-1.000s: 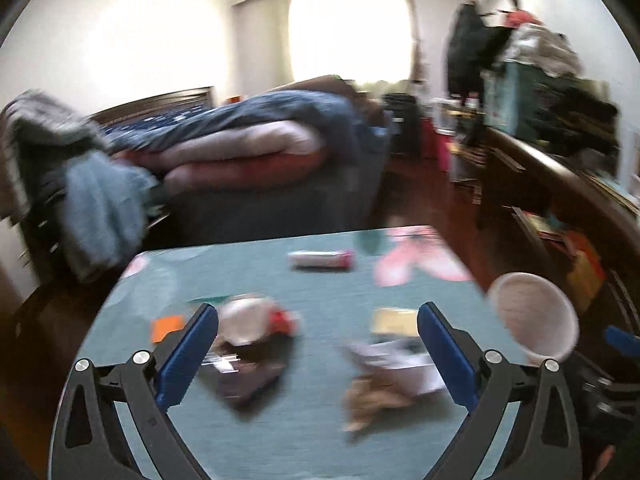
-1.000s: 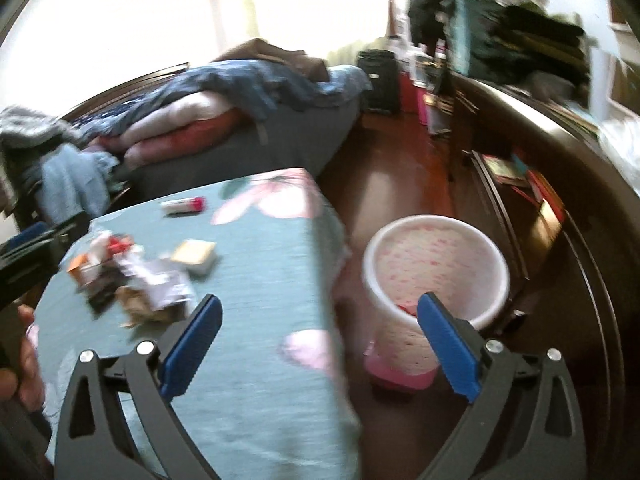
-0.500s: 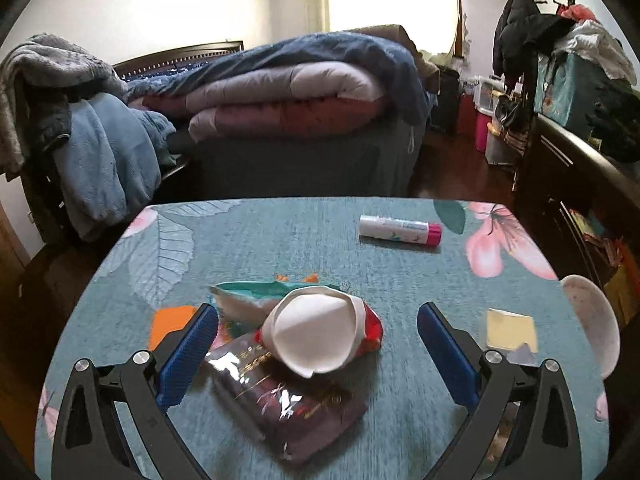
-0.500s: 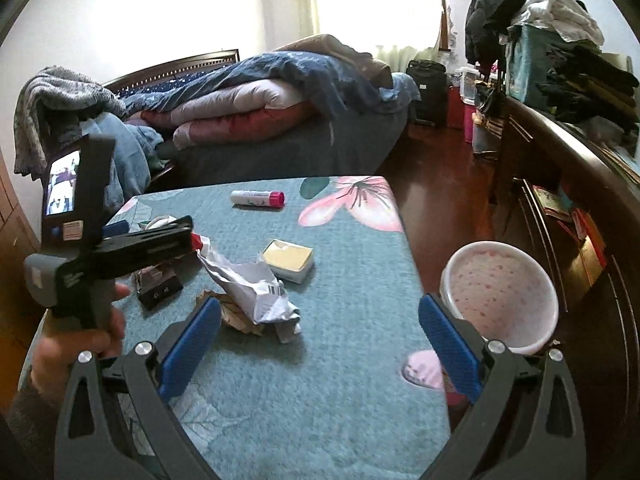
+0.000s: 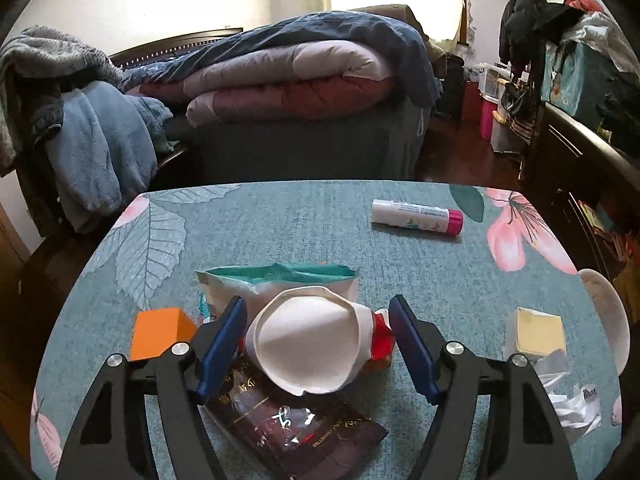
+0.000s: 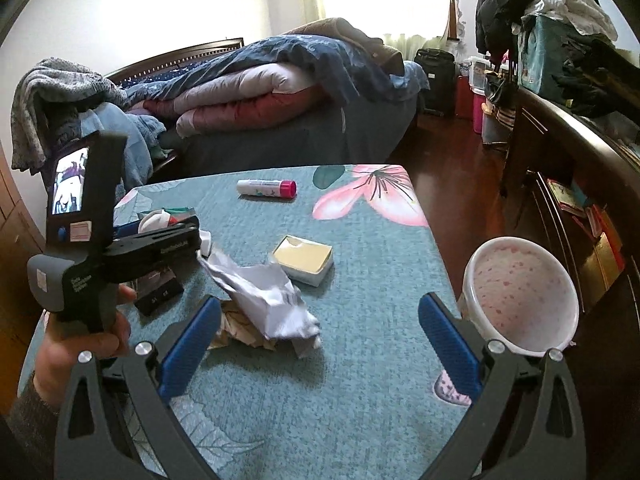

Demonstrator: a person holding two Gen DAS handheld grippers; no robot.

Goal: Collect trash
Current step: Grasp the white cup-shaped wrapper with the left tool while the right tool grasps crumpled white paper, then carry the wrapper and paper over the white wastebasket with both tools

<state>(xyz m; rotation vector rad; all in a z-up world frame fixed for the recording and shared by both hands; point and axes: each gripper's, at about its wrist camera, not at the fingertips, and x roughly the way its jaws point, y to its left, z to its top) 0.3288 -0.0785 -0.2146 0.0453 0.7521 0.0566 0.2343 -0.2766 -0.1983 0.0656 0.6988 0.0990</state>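
A crushed white paper cup point(image 5: 310, 342) with a red band lies on the teal table point(image 5: 304, 228), on a dark brown wrapper point(image 5: 296, 436) and in front of a green-and-white bag point(image 5: 280, 280). My left gripper point(image 5: 318, 346) is open, its blue fingers on either side of the cup; whether they touch it is unclear. My right gripper point(image 6: 320, 344) is open and empty, low over the table near crumpled silver foil point(image 6: 272, 300) and brown paper point(image 6: 240, 330). A pink-speckled white trash bin point(image 6: 524, 296) stands off the table's right edge.
A white tube with a pink cap point(image 5: 416, 216), a yellow-topped box point(image 5: 538, 330) and an orange block point(image 5: 158, 332) lie on the table. The bin rim point(image 5: 608, 320) shows at right. A bed with quilts point(image 5: 288, 76) stands beyond, a dark cabinet point(image 6: 568, 168) at right.
My left gripper has moved forward and narrowed its opening, so its fingers now flank the crushed cup. My right gripper has swung from the bin back over the table near the foil.
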